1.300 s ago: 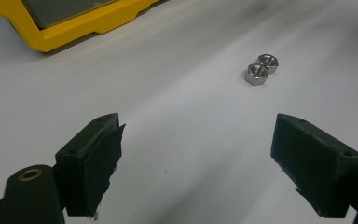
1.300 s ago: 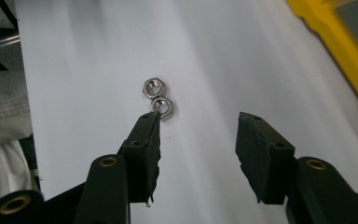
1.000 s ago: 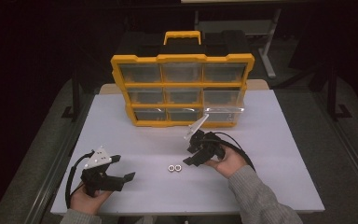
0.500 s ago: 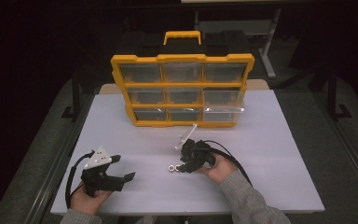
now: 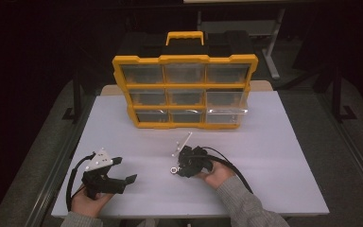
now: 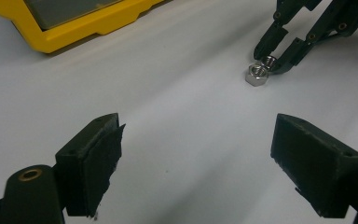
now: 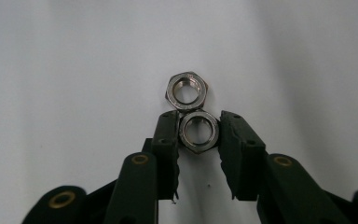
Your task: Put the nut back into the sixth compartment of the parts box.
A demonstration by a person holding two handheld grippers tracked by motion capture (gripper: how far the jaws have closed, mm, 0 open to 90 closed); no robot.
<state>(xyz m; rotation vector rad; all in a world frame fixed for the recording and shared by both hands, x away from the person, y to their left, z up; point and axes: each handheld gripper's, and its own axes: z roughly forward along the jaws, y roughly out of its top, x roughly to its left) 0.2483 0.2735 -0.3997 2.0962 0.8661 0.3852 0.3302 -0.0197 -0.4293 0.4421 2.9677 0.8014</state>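
Note:
Two steel hex nuts lie touching on the white table [image 5: 274,156]. My right gripper [image 7: 198,117] is shut on the nearer nut [image 7: 198,132], with a jaw pressed against each side of it. The farther nut [image 7: 186,90] lies free just past the jaw tips. In the high view the right gripper [image 5: 180,166] sits at the table's middle front, with the free nut [image 5: 173,170] at its tip. My left gripper [image 6: 196,140] is open and holds nothing. It looks across bare table at the free nut [image 6: 256,75] and the right gripper [image 6: 279,58]. It rests at the front left [image 5: 125,170].
A yellow parts organizer [image 5: 184,59] with clear drawers and a black carry handle stands upright at the back of the table. Its bottom right drawer [image 5: 224,116] is pulled out a little. The table's front edge runs just behind both hands.
My right gripper has moved left and down to the two nuts and has shut on the nearer one. The left gripper has stayed in place.

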